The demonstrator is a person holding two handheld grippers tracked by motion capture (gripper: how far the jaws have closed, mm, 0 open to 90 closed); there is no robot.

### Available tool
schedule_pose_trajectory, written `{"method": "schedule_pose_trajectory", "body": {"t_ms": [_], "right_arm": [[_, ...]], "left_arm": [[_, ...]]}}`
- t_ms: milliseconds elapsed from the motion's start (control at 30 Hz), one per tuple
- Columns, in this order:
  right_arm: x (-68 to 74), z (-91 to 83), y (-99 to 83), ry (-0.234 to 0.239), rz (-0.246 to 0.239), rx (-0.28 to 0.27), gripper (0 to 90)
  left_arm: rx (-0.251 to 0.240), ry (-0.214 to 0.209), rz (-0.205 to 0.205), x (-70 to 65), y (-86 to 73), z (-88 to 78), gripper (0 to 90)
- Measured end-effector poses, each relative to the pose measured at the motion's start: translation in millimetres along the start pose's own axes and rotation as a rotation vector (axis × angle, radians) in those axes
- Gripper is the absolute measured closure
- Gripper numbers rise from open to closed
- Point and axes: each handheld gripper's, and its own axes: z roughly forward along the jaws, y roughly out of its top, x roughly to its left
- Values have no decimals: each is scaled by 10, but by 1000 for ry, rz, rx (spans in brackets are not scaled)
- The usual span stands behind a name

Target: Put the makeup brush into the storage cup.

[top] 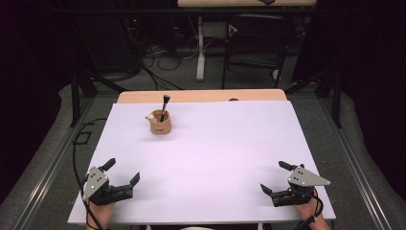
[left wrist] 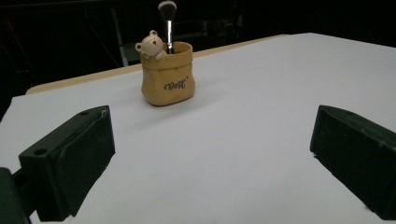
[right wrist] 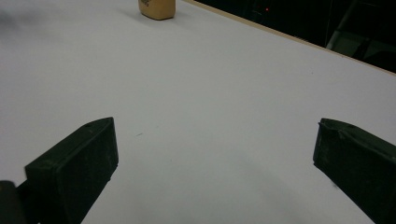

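A tan sack-shaped holder [top: 160, 123] stands upright on the white tabletop [top: 210, 153], far left of middle. A small bear figure [top: 150, 117] peeks over its rim and a black-handled brush [top: 165, 105] sticks up out of it. In the left gripper view the holder [left wrist: 168, 77], the bear [left wrist: 150, 44] and the brush [left wrist: 167, 18] stand well ahead of the jaws. The holder's base [right wrist: 158, 8] sits at the top edge of the right gripper view. My left gripper [top: 123, 171] [left wrist: 212, 140] rests open at the near left corner. My right gripper [top: 274, 177] [right wrist: 215, 135] rests open at the near right. Both hold nothing.
A strip of wooden table edge [top: 201, 96] runs behind the white surface. Beyond it stand a dark chair [top: 253, 43] and a white table leg [top: 200, 48], with cables [top: 163, 52] on the floor. A black cable [top: 81, 139] loops off the table's left side.
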Motion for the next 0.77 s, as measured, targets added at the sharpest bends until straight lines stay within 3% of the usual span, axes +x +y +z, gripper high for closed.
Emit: {"method": "schedule_pose_trajectory", "body": {"t_ms": [267, 400, 567, 767], "right_arm": [[0, -2, 1, 2, -1, 8, 0], [3, 3, 0, 0, -3, 4, 0], [8, 6, 0, 1, -7, 5, 0], [13, 4, 3, 2, -15, 4, 0]], "left_arm": [[8, -10, 3, -1, -92, 19, 1], [16, -11, -29, 20, -143, 30, 1], [2, -1, -36, 19, -144, 35, 1], [6, 6, -13, 14, -129, 53, 1]]}}
